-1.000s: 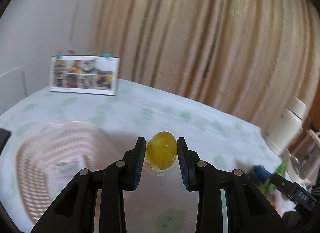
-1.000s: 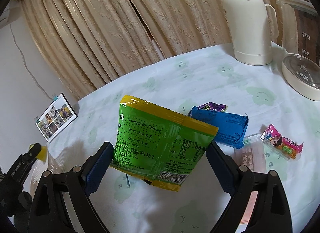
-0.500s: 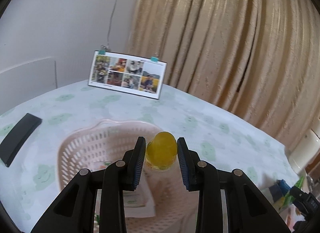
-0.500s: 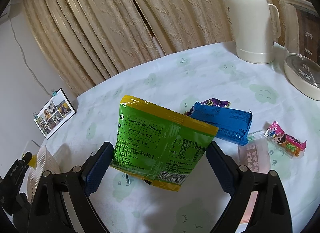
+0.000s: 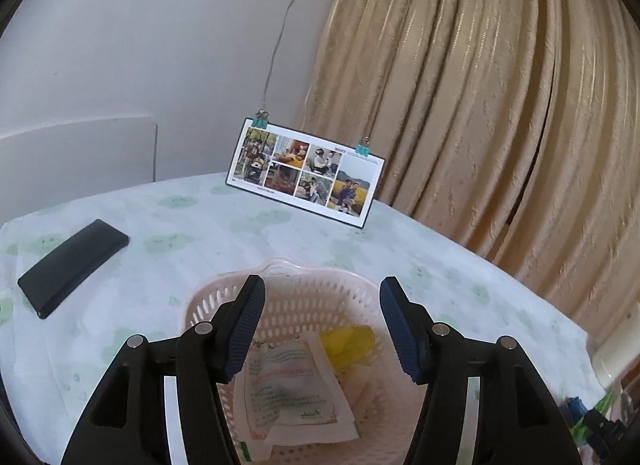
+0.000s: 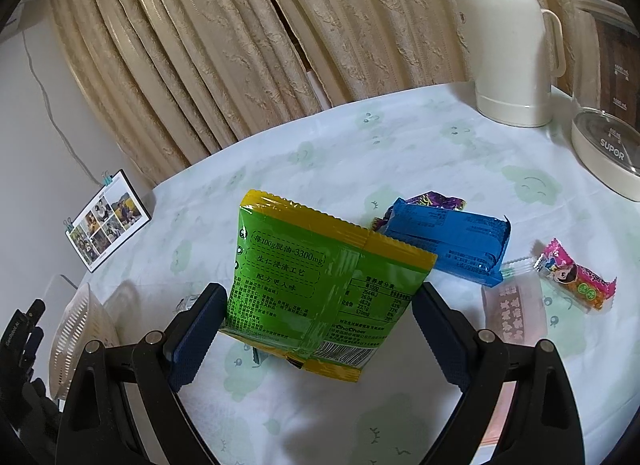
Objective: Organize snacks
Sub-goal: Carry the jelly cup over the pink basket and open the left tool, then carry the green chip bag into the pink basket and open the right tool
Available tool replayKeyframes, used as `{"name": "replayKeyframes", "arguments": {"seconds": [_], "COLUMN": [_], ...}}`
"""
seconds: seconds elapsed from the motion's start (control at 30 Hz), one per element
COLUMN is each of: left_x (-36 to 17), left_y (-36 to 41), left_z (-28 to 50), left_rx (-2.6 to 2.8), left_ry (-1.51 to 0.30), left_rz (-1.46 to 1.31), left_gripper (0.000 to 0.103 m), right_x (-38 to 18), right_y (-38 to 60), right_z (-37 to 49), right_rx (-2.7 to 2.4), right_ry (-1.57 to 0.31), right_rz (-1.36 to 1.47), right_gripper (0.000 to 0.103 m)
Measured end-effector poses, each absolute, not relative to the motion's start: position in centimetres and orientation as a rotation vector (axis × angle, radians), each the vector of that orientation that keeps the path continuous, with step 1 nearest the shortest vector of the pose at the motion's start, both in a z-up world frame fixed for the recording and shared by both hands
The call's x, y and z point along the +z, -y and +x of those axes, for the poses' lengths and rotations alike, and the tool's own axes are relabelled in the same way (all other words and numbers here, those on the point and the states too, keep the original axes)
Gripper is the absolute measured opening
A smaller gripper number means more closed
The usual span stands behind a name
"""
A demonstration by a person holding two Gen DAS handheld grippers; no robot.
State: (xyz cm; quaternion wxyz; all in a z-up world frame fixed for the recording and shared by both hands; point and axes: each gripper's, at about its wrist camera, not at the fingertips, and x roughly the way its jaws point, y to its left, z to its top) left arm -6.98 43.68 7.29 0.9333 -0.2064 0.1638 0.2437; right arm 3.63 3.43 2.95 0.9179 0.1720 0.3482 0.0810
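Beige pleated curtains back a round surface [image 5: 248, 233] under a pale cloth printed with green clouds. Over the pink perforated plastic basket [image 5: 208, 297], the left tool [image 5: 322, 325] hangs with its jaws apart and empty; directly below them a blurred yellow jelly cup [image 5: 348, 341] lies inside beside a white flat sachet [image 5: 288, 389]. The right tool [image 6: 316, 325] is clamped on a green and yellow snack bag [image 6: 316, 273], raised above the surface, with a blue wrapped biscuit pack [image 6: 448, 241] and a pink candy [image 6: 572, 277] lying ahead of it. The drop looks complete; next, the bag likely needs carrying leftward to the basket.
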Motion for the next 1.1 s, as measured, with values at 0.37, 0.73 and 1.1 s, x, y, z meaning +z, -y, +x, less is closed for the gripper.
{"name": "replayKeyframes", "arguments": {"seconds": [0.37,0.73,1.1], "left_x": [7.2,7.0,6.9], "left_y": [-45.1,-46.6,-47.4], "left_z": [-8.2,-9.4,-10.8], "left_rx": [0.551,0.596,0.622], "left_ry": [-0.301,-0.261,-0.210], "left_rz": [-0.452,-0.493,-0.549], "left_gripper": [0.061,0.061,0.062], "right_x": [3.5,6.7,10.1], "right_y": [-5.0,-12.2,-22.8], "right_z": [3.1,2.5,1.0], "right_rx": [0.210,0.402,0.638], "right_ry": [-0.699,-0.681,-0.641], "right_rz": [0.327,0.276,0.186], "right_gripper": [0.093,0.093,0.093]}}
